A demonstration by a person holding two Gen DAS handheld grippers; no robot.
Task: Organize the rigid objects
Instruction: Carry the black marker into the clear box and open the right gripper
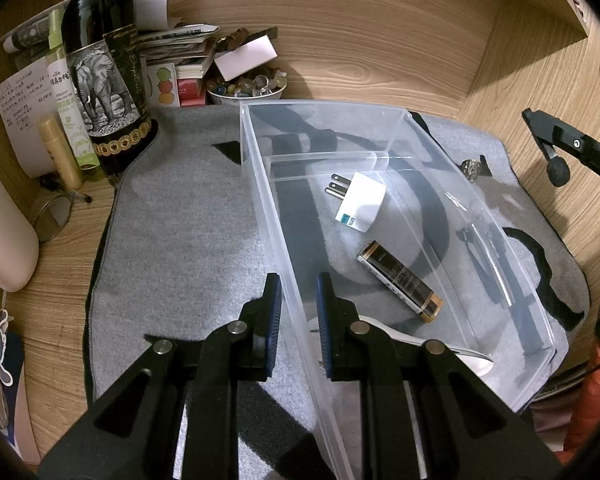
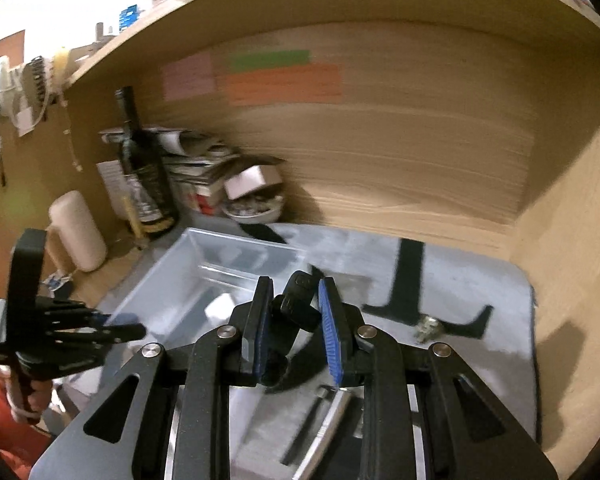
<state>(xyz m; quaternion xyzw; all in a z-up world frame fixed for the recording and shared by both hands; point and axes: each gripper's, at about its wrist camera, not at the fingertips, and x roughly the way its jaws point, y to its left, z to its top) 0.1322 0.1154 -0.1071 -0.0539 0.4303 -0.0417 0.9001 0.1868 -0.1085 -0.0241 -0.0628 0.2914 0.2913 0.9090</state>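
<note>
Left tool (image 1: pixel 298 312) straddles the clear bin's (image 1: pixel 540 332) near wall without clamping; right tool (image 2: pixel 294 316) holds a black car key (image 2: pixel 298 304) beside it; inside lie a white plug (image 1: pixel 362 200) and battery (image 1: pixel 400 280), lettering unreadable.

Clear plastic bin (image 1: pixel 400 152) is sitting on the grey mat, open-topped, with a low divider crossing it near the far end. White plug adapter (image 1: pixel 360 202) is lying flat in the near compartment, prongs pointing toward the far-left wall. Black-and-gold battery (image 1: pixel 400 282) is lying on its side just nearer than the adapter, angled diagonally. Black key fob (image 2: pixel 298 304) is being carried above the mat, tilted, in the blurred right wrist view.
</note>
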